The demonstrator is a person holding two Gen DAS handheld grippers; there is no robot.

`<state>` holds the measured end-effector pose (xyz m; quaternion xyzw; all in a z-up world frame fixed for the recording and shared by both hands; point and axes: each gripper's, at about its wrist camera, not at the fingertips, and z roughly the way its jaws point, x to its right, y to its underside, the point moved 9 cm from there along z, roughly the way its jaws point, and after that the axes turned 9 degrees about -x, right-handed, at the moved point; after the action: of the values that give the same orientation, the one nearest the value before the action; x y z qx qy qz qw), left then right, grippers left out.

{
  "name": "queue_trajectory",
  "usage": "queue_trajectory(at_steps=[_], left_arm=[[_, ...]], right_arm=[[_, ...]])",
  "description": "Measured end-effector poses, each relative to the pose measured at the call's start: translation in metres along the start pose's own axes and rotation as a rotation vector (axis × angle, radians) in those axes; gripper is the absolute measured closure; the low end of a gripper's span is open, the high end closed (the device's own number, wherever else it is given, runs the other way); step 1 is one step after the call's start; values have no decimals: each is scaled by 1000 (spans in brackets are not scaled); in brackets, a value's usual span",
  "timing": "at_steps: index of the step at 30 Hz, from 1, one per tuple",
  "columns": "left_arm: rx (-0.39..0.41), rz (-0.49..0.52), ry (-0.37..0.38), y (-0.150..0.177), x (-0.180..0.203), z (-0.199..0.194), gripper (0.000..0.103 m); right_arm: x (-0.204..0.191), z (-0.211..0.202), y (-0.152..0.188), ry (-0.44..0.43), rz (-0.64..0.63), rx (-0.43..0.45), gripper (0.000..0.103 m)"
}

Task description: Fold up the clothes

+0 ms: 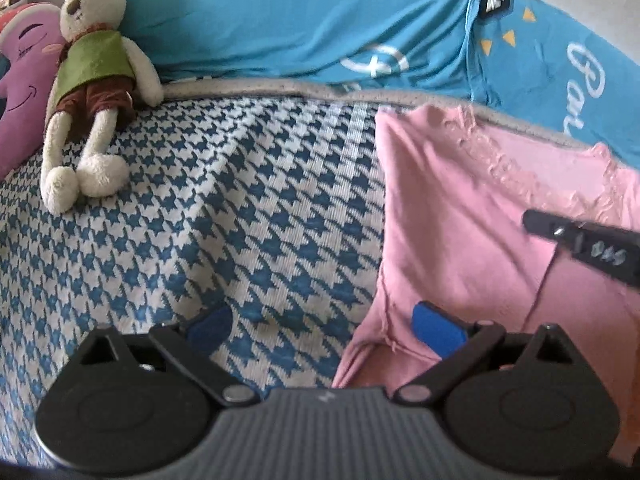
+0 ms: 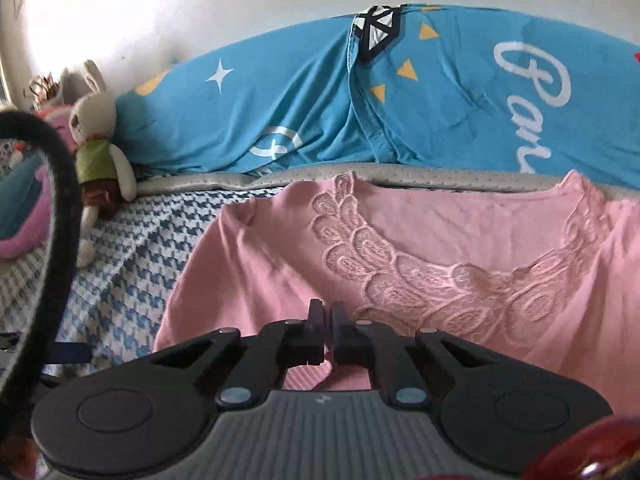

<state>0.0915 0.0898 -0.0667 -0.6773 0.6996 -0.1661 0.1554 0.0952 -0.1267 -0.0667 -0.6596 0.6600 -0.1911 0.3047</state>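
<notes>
A pink top (image 2: pixel 440 232) with a lace neckline (image 2: pixel 400 276) lies spread on the houndstooth bedcover (image 1: pixel 200 220). My right gripper (image 2: pixel 326 316) is shut, its fingers pressed together over the top's left part with pink fabric bunched between and under them. In the left wrist view the right gripper (image 1: pixel 536 220) comes in from the right, its tip on the pink top (image 1: pixel 460 208). My left gripper (image 1: pixel 324 324) is open wide at the top's left edge. One blue pad (image 1: pixel 436 328) is over the pink cloth and the other pad (image 1: pixel 212 320) is over the bedcover.
A stuffed rabbit (image 1: pixel 92 92) and a purple cushion (image 1: pixel 20 92) lie at the far left. A rolled blue quilt (image 1: pixel 280 32) runs along the wall behind the top. A black strap (image 2: pixel 60 200) hangs close to the right wrist camera on the left.
</notes>
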Motion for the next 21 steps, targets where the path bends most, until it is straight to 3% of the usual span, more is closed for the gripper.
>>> queue_trajectory(at_steps=[2,9,21], left_arm=[[-3,3,-4,1,-1,2,0],[6,6,-3,2,-2,2,0],[30,61,4,9,10,-9,0]], right_arm=[[5,3,3,42,8,-22,97],[10,-5,1,27,26,2,96],[-26,-29,27,-157,4,-49,96]])
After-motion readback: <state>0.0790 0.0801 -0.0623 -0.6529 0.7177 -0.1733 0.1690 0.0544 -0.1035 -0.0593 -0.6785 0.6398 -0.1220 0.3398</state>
